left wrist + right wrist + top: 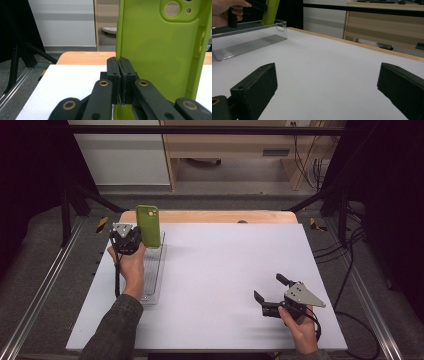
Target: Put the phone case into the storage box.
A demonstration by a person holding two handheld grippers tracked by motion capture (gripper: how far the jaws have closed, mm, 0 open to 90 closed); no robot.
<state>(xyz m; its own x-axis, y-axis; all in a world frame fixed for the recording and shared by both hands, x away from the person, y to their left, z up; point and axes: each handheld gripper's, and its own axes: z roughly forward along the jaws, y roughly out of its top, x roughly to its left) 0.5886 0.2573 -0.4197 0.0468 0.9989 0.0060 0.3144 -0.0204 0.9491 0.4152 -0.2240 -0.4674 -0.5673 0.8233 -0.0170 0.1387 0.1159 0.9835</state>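
The white table (225, 285) is the largest thing here, and I give every place relative to the clear tray (152, 270), a long transparent box with a ribbed floor that lies near the table's left edge.

Above the far end of this tray the green phone case (148, 226) is held upright in the air. The left gripper (120, 75) holds it: its jaws are pressed together on one thin side wall of the case, close to the lower end. The right gripper (267, 295) rests well apart from the tray, toward the near right corner of the table, with its jaws spread wide and nothing between them.

I think the main risk is in the grip. The jaws pinch only a narrow, soft wall, so the tall case could swing or slip out if the hand tilts or moves fast. If it is lowered into the tray, its bottom edge may catch on the tray's thin wall and push the light tray across the table, or the case may fall flat outside it.

The case is lime green and matt, probably soft rubber. Its hollow inner side faces the left gripper's camera. It has a raised square camera area with one big round hole and smaller holes, and small button cut-outs along one side.
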